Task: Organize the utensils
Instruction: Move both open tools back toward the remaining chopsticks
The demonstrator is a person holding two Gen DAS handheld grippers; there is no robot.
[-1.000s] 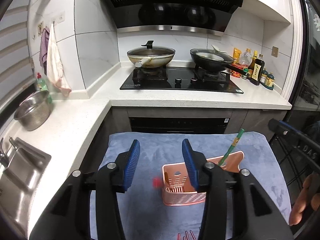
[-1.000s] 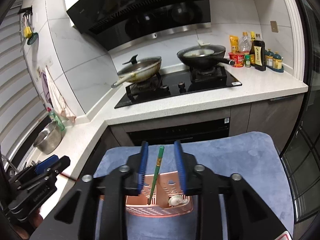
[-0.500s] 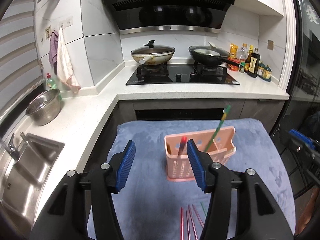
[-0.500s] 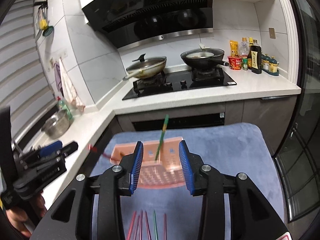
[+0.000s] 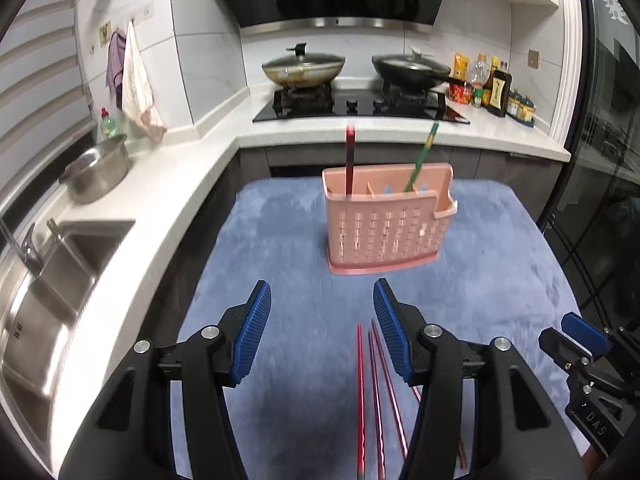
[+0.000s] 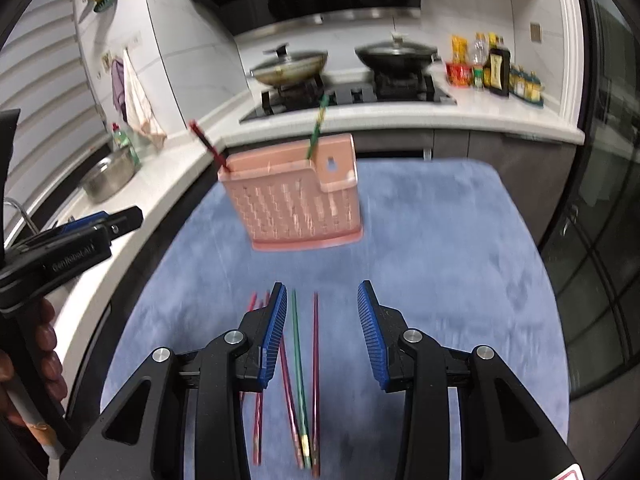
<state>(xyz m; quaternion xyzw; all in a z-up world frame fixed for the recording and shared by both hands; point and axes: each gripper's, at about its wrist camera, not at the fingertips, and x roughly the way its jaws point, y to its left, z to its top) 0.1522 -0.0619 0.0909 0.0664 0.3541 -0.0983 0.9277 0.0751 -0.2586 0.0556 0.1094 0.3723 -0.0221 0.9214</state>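
Observation:
A pink slotted utensil holder (image 5: pixel 386 220) stands on the blue mat (image 5: pixel 280 248); it also shows in the right wrist view (image 6: pixel 296 204). A red chopstick (image 5: pixel 350 160) stands in its left compartment and a green chopstick (image 5: pixel 422 154) leans in its middle. Several red chopsticks (image 5: pixel 370 392) lie on the mat below my left gripper (image 5: pixel 322 336), which is open and empty. In the right wrist view, red chopsticks and one green chopstick (image 6: pixel 298 368) lie on the mat under my right gripper (image 6: pixel 322 332), also open and empty.
A white counter wraps the left and back, with a sink (image 5: pixel 52 280), a steel pot (image 5: pixel 98 170), a stove with two pans (image 5: pixel 356 76) and sauce bottles (image 5: pixel 496 90). The right gripper shows at the left view's lower right (image 5: pixel 588 360). A dark glass door is on the right.
Both grippers have pulled back and down from the holder toward the loose chopsticks. The red chopstick now stands in the holder's left compartment, the green one in its middle.

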